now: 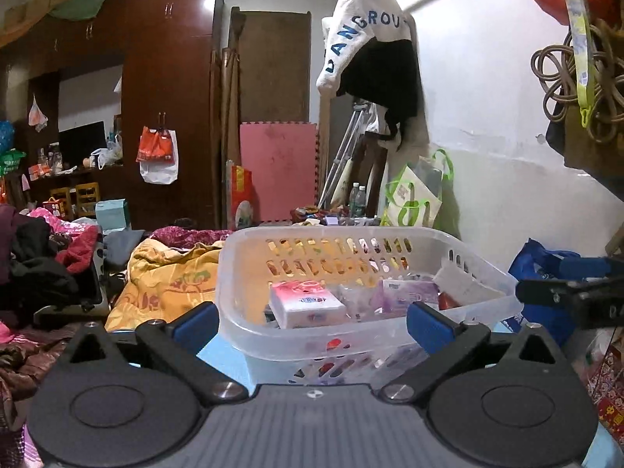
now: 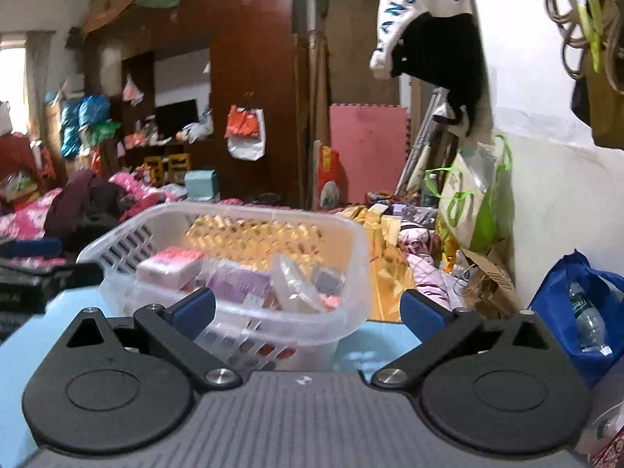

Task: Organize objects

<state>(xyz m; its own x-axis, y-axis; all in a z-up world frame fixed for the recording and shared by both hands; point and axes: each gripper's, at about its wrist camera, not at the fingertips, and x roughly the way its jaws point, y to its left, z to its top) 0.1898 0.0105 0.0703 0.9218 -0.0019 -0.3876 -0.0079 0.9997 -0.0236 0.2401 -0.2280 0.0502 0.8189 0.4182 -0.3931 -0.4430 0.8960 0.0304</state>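
A clear plastic basket with slotted walls stands on a light blue surface. Inside lie a pink tissue pack, a purple packet and other small packets. My left gripper is open, its blue pads either side of the basket's near rim without touching it. In the right wrist view the same basket sits just ahead, holding the pink pack and purple packet. My right gripper is open too, nothing between its pads. The right gripper's body shows at the left view's right edge.
A bed with yellow and pink bedding and piled clothes lies behind the basket. A blue bag with a bottle stands at the right, a green-and-white bag by the white wall. Dark wardrobes fill the back.
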